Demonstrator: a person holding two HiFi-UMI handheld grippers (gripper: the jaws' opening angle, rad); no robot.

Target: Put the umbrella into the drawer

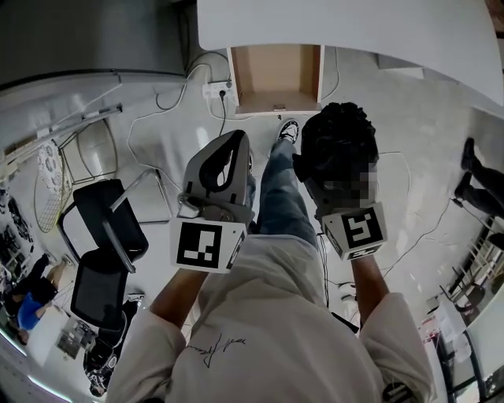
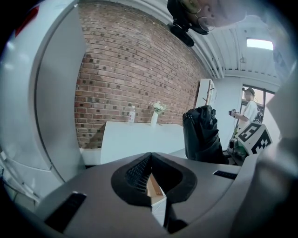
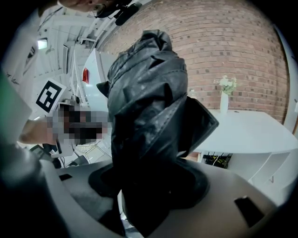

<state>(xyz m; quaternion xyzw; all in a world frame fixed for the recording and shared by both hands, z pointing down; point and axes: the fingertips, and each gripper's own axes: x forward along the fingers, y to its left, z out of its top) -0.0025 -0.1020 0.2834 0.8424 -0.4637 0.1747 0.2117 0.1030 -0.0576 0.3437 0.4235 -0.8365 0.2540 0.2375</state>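
A folded black umbrella (image 1: 339,146) stands upright in my right gripper (image 1: 339,193), which is shut on it. In the right gripper view the umbrella (image 3: 149,107) fills the middle, rising from between the jaws of the right gripper (image 3: 149,186). The open drawer (image 1: 276,75), with a bare brown inside, juts out from under the white table (image 1: 354,24) ahead of both grippers. My left gripper (image 1: 239,140) hangs left of the umbrella, its tips meeting, with nothing in it. The left gripper (image 2: 150,155) sees the umbrella (image 2: 202,135) to its right.
A black office chair (image 1: 102,236) stands on the floor at the left. Cables (image 1: 157,102) trail near the drawer. My own leg (image 1: 279,197) and shoe (image 1: 287,130) lie between the grippers. A vase of flowers (image 3: 225,97) stands on a white table (image 3: 247,130) by the brick wall.
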